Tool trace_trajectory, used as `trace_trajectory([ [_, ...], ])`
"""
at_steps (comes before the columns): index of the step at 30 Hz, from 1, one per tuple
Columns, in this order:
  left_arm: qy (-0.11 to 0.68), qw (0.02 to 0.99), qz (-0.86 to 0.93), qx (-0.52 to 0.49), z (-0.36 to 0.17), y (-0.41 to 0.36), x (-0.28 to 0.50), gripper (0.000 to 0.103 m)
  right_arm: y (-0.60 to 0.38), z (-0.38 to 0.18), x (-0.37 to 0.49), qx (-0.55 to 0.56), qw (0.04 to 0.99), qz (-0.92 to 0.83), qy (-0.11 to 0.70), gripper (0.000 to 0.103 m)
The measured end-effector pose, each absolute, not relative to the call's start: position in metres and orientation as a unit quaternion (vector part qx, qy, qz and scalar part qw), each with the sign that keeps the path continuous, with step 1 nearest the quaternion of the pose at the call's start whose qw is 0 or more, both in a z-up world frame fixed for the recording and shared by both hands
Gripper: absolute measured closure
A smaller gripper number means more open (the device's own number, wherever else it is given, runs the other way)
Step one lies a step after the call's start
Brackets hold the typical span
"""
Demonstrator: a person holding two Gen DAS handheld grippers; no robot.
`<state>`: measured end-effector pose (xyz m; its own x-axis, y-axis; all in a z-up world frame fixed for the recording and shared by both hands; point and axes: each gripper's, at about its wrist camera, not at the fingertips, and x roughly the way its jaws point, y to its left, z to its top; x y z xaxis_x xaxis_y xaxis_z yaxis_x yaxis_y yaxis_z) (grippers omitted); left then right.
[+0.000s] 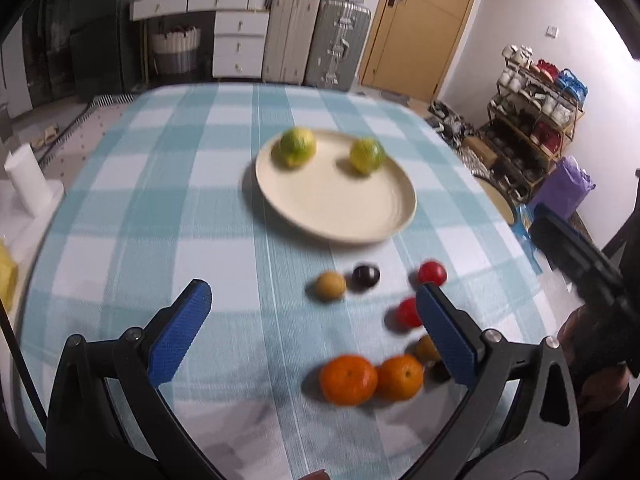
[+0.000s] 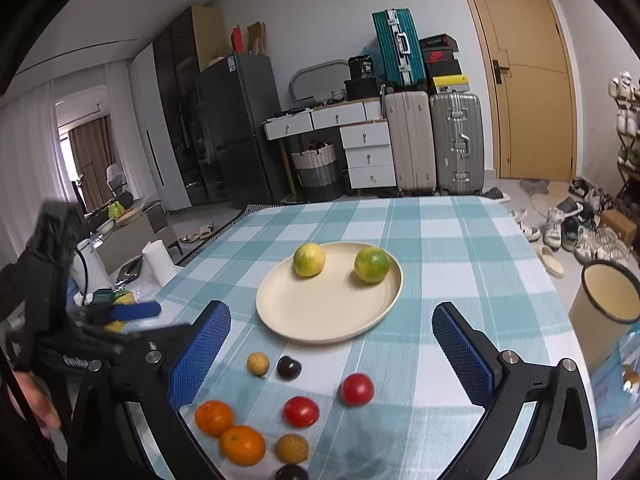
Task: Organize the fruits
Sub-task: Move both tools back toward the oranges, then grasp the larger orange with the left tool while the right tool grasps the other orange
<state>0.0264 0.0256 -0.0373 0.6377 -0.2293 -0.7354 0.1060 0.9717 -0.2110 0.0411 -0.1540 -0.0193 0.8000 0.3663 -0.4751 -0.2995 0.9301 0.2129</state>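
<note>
A cream plate (image 1: 340, 208) (image 2: 320, 312) on the checked tablecloth holds two yellow-green citrus fruits (image 1: 294, 147) (image 1: 367, 155) (image 2: 309, 259) (image 2: 371, 265). In front of it lie loose fruits: two oranges (image 1: 348, 379) (image 1: 400, 377) (image 2: 214, 417) (image 2: 242, 445), two red tomatoes (image 1: 432, 273) (image 1: 407, 313) (image 2: 357, 389) (image 2: 301, 411), two tan fruits (image 1: 330, 286) (image 2: 257, 363) (image 2: 291, 448), and dark plums (image 1: 365, 276) (image 2: 289, 367). My left gripper (image 1: 314, 302) is open and empty above the loose fruits. My right gripper (image 2: 330, 322) is open and empty, above the plate's near edge.
A cream-lined cup (image 2: 608, 300) stands at the table's right edge. A paper roll (image 2: 159, 262) and clutter sit off the left side. Suitcases (image 2: 432, 144), drawers and a door stand beyond the table's far edge.
</note>
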Motion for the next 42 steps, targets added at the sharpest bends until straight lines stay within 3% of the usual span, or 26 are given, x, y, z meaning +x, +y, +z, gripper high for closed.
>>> trace_trajectory([
  [31, 0.466, 0.868, -0.128, -0.112, -0.096, 0.033, 0.01, 0.002, -0.146, -0.049, 0.004, 0.04, 0.925, 0.203, 0.318, 0.0],
  [33, 0.465, 0.866, -0.138, -0.119, -0.098, 0.033, 0.009, 0.005, -0.147, -0.049, 0.004, 0.045, 0.925, 0.203, 0.318, 0.0],
  [37, 0.467, 0.862, -0.151, -0.128, -0.099, 0.032, 0.009, 0.023, -0.148, -0.051, 0.004, 0.051, 0.924, 0.203, 0.321, 0.0],
  [39, 0.472, 0.856, -0.159, -0.139, -0.101, 0.034, 0.009, 0.041, -0.148, -0.052, 0.005, 0.051, 0.923, 0.204, 0.323, 0.0],
  [42, 0.48, 0.845, -0.176, -0.156, -0.105, 0.034, 0.011, 0.051, -0.147, -0.052, 0.004, 0.052, 0.921, 0.21, 0.324, 0.0],
])
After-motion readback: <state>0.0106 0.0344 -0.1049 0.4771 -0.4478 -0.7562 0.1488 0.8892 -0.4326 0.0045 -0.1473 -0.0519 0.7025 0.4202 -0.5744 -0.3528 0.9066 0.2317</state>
